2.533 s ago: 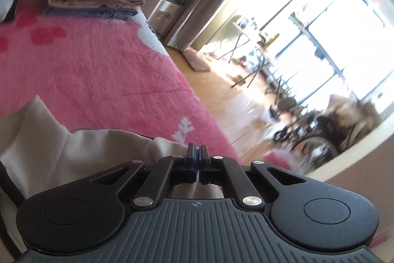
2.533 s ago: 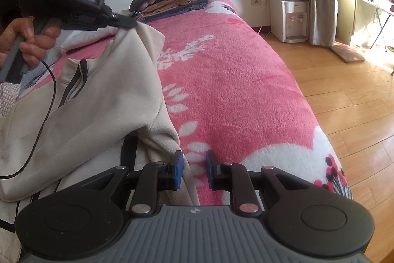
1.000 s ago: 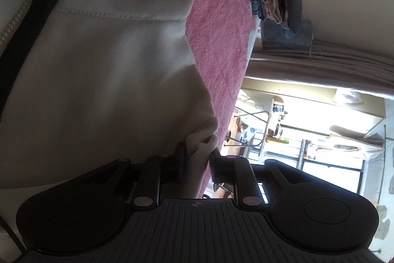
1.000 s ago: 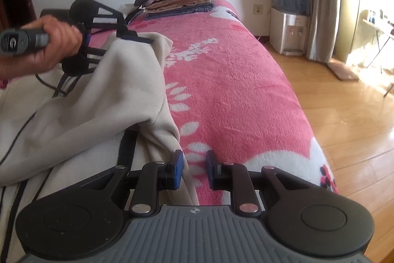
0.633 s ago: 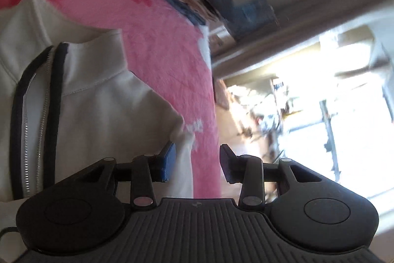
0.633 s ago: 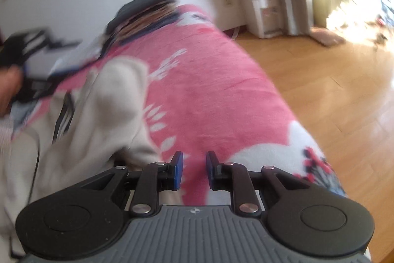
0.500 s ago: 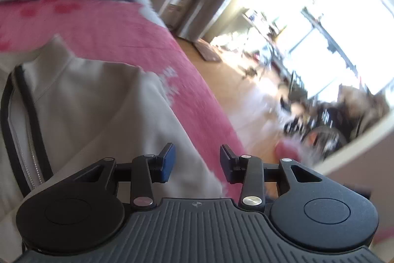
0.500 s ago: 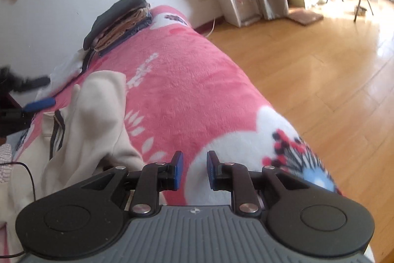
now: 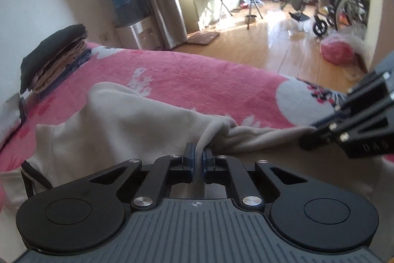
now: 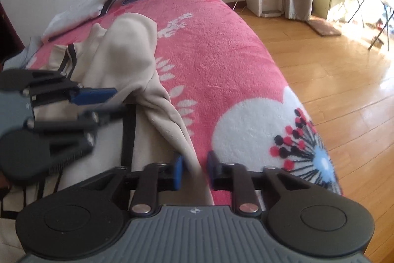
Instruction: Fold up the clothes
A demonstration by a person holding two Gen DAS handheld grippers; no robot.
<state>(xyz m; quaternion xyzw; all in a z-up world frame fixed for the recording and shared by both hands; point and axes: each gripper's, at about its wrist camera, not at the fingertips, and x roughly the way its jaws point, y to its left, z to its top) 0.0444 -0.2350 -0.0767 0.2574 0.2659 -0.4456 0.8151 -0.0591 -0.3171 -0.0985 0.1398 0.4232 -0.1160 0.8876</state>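
Cream zip-up jacket [image 9: 118,125] with black trim lies rumpled on a bed covered by a pink floral blanket [image 9: 197,75], seen first from the left wrist camera. Its soft fabric rises in a ridge straight into the left tongs [image 9: 197,162], which are clamped together on a fold of it. To the right, the right tongs [image 9: 317,131] pinch the far end of the same stretched hem. A stack of folded clothes [image 9: 54,56] sits at the head of the bed by the wall. Beyond the bed's edge is bare wooden floor [image 9: 270,41].

From the right wrist camera, the jacket [image 10: 128,56] lies on the left half of the bed, bunched into a twisted strip that runs down between the right tongs [image 10: 194,170]; their jaws are closing on that strip, a gap still showing. The left tongs [image 10: 103,102] reach in from the left edge, blurred. The blanket [image 10: 221,61] lies bare to the right, up to the bed's edge.
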